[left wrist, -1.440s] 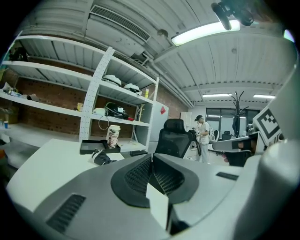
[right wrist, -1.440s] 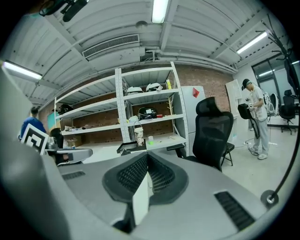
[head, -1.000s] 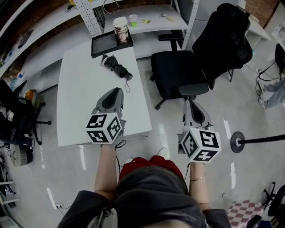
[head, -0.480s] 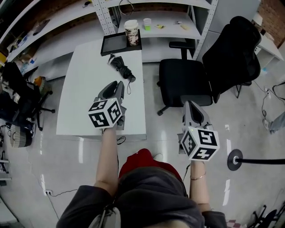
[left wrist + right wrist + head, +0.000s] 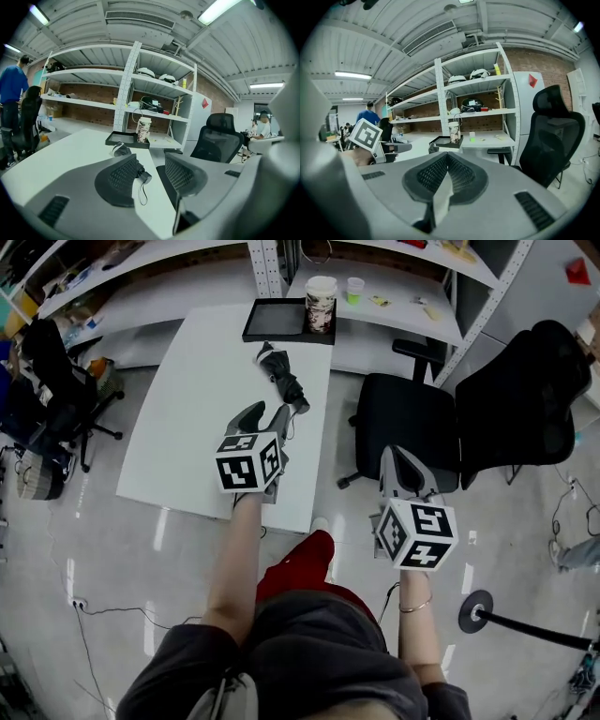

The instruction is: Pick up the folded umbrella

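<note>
The folded black umbrella lies on the white table, near its right edge, with its wrist strap trailing toward me. My left gripper hovers over the table just short of the umbrella's handle end. Its jaws have just been opening and stand open with nothing between them. In the left gripper view the umbrella shows through the gap of the left gripper, a little farther ahead. My right gripper is shut and empty, off the table beside the chair. In its own view the right gripper has its pads pressed together.
A black tray with a patterned cup sits at the table's far end. A black office chair stands right of the table, another behind it. White shelving runs along the back. A person in blue stands at far left.
Both grippers have moved forward toward the table's far end, and the left one now sits close to the umbrella. The left jaws went from shut to open. The right jaws stayed shut.
</note>
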